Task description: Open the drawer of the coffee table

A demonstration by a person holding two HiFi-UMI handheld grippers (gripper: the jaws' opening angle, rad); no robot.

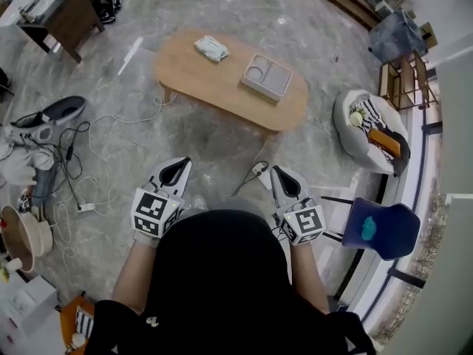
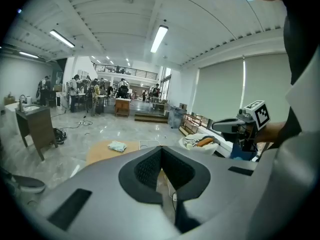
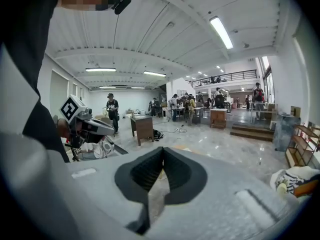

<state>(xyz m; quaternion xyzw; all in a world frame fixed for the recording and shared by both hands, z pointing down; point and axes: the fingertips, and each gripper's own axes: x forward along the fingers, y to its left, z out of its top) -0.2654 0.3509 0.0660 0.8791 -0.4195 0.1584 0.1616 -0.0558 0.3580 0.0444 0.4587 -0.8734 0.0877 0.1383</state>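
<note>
The oval wooden coffee table [image 1: 222,87] stands on the marble floor ahead of me, well beyond both grippers. No drawer shows from above. On its top lie a grey tray [image 1: 266,77] and a folded cloth [image 1: 211,48]. My left gripper [image 1: 182,163] is held near my body at the lower left, jaws shut and empty. My right gripper [image 1: 278,171] is level with it at the right, also shut and empty. In the left gripper view the table [image 2: 107,151] shows past the shut jaws [image 2: 161,148]. The right gripper view shows shut jaws [image 3: 163,150] and the left gripper [image 3: 85,121].
A power strip [image 1: 259,172] and cables [image 1: 81,161] lie on the floor between me and the table. A white beanbag [image 1: 369,132] with clutter sits at the right, a blue chair [image 1: 380,228] nearer. A dark side table [image 1: 63,17] stands far left. People work in the background.
</note>
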